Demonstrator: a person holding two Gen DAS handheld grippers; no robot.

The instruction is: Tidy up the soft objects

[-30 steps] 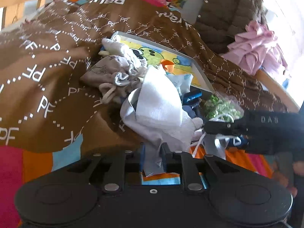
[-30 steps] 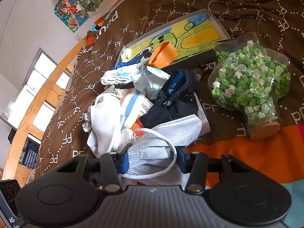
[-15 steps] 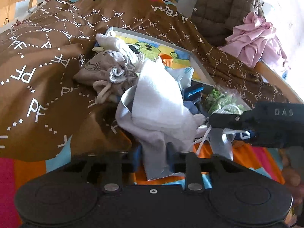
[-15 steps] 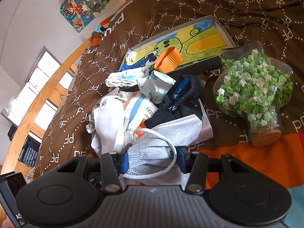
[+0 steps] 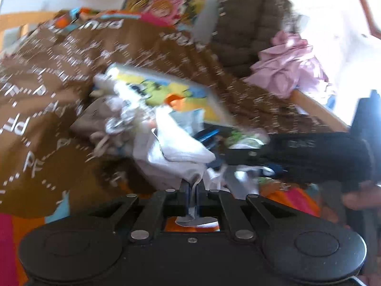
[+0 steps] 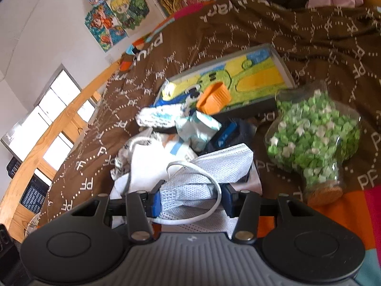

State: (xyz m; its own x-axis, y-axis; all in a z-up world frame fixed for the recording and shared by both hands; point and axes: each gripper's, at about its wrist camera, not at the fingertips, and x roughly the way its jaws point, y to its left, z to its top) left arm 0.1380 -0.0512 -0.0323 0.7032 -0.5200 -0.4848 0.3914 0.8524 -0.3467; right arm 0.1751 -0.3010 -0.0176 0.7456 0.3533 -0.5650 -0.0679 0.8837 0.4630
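Observation:
A heap of soft things lies on the brown PF blanket (image 5: 42, 109). My left gripper (image 5: 192, 190) has its jaws closing tight on a fold of the pale grey cloth (image 5: 176, 150), pinched between the pads, and the view is blurred. A beige drawstring pouch (image 5: 95, 119) lies left of the cloth. My right gripper (image 6: 190, 197) is shut on a white face mask (image 6: 209, 166), whose ear loop curls over the right pad. Its black body (image 5: 309, 157) reaches in from the right in the left wrist view. A dark blue item (image 6: 228, 133) and patterned socks (image 6: 162, 116) lie beyond the mask.
A glass jar of green paper stars (image 6: 314, 138) lies on its side to the right. A framed cartoon picture (image 6: 250, 76) with an orange cup (image 6: 214, 97) on it sits behind the heap. A pink garment (image 5: 288, 71) and a brown quilted jacket (image 5: 250, 23) are at the back. The wooden bed rail (image 6: 59, 124) runs along the left.
The left jaws have shut on the grey cloth and lifted it a little, with the view tilting up. The right gripper keeps its hold on the mask, barely moved.

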